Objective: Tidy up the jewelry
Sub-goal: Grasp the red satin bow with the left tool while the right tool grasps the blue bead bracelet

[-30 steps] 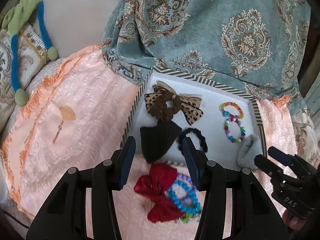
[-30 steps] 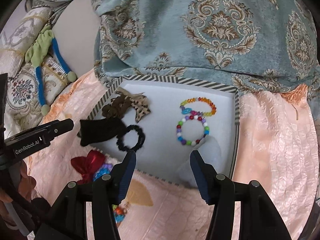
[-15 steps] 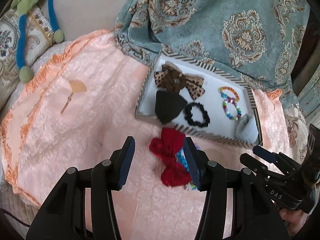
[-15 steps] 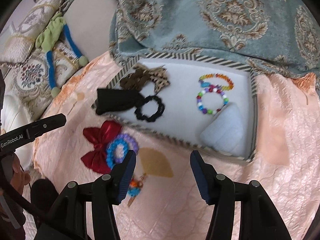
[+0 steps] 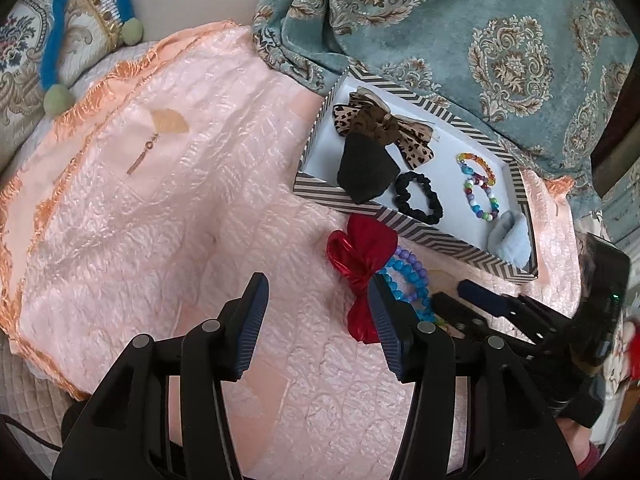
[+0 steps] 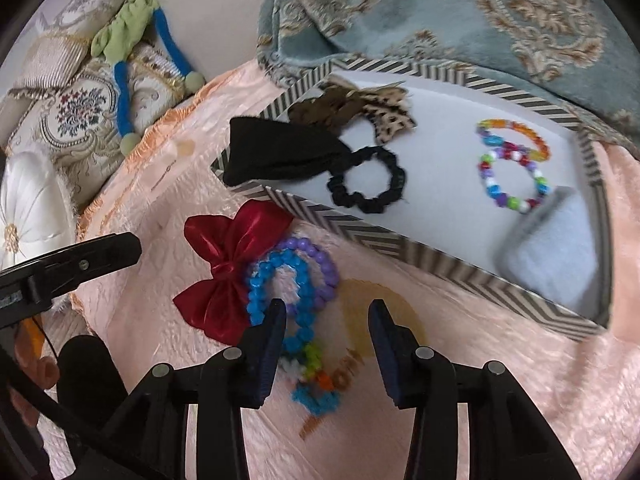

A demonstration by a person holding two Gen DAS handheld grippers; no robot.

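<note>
Blue bead bracelet lies just beyond the closing right tool.

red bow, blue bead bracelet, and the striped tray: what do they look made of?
Red bow: looks like satin or metallic-coated fabric; glossy, with bright highlights along creased folds.
Blue bead bracelet: probably plastic beads on a hidden, perhaps elastic, string; uniform colour, slight translucent sheen.
Striped tray: likely printed cardboard; thin flat walls, sharp corners, matte white floor.
</note>
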